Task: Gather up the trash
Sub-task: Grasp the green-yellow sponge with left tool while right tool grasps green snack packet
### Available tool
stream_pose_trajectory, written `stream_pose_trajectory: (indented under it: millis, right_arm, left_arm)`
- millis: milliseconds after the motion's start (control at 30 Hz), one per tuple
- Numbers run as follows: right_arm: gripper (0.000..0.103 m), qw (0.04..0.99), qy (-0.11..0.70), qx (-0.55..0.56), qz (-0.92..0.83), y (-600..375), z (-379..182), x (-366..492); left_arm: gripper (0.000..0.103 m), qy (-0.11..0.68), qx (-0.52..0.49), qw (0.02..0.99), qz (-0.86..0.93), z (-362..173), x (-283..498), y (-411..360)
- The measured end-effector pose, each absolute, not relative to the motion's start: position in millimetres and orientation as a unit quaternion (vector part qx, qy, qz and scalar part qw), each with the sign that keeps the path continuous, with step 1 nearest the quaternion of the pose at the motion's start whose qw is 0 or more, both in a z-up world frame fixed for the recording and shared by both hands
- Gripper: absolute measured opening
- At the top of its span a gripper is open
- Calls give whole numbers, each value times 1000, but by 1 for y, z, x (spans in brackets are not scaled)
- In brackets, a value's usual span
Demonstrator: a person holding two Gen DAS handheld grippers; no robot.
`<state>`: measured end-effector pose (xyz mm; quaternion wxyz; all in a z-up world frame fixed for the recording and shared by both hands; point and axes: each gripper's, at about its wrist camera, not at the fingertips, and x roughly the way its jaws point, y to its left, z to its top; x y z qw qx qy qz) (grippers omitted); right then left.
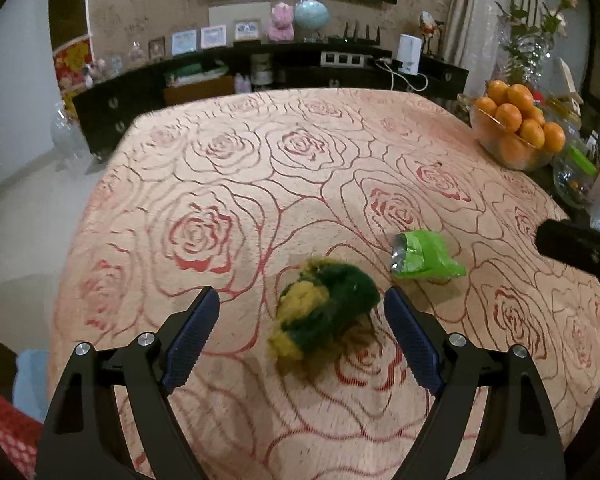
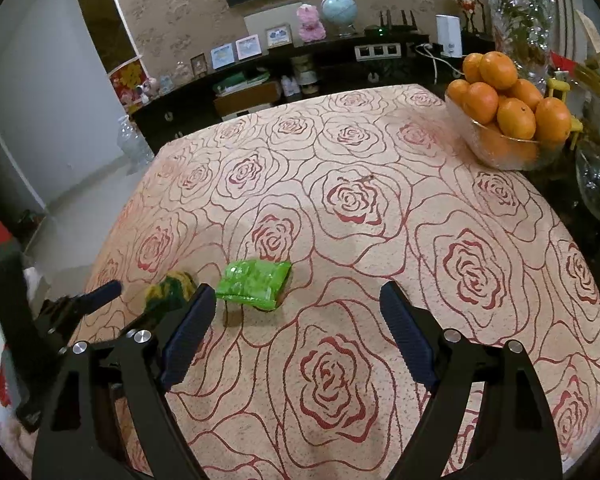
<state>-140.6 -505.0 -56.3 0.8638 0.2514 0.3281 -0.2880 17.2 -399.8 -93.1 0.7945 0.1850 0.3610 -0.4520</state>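
Straddling the green-yellow scrubber (image 1: 324,308), left gripper (image 1: 302,300) jaws are spread wide, nothing gripped. Right gripper (image 2: 298,296) jaws likewise wide, empty, near green wrapper (image 2: 254,285).

Sponge (image 1: 326,308) on tablecloth (image 1: 260,184), wrapper (image 1: 424,256) just right, fruit bowl (image 1: 512,136) far right corner.

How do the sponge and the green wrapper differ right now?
The sponge is lumpy, yellow and dark green; the wrapper is flat, bright green with a torn silvery end. The sponge lies between the open left gripper's fingers; the wrapper lies outside both grippers, beyond the right gripper. Both rest on the tablecloth.
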Motion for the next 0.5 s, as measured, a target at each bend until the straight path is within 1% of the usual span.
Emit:
stream_pose_trajectory:
  millis: [100,133,167,200,233,367,500]
  right_arm:
    - [81,865,329,251,-285,-505,-57,-138]
    - [81,864,330,251,-285,-505,-57,-137]
    - [81,864,331,251,-285,-505,-58,-136]
    - [81,864,331,252,-285,-506,-58,-136]
    - [81,863,333,252,-285,-506,-59,-136]
    - [81,862,338,252,-283,-506,-63,-133]
    - [81,862,339,252,-281,-505,-64,-130]
  left_arm:
    - [79,379,175,786,-456,-102,24,-406]
    - [71,382,172,784,-458,-103,25,-406]
    - [58,387,169,779,-463,-105,26,-408]
    - [52,392,168,774,-467,-106,26,-408]
    - [40,395,166,773,-468,-107,27,-410]
    - [36,387,160,779,-467,-105,25,-404]
    - [35,386,152,782,-464,-101,23,-394]
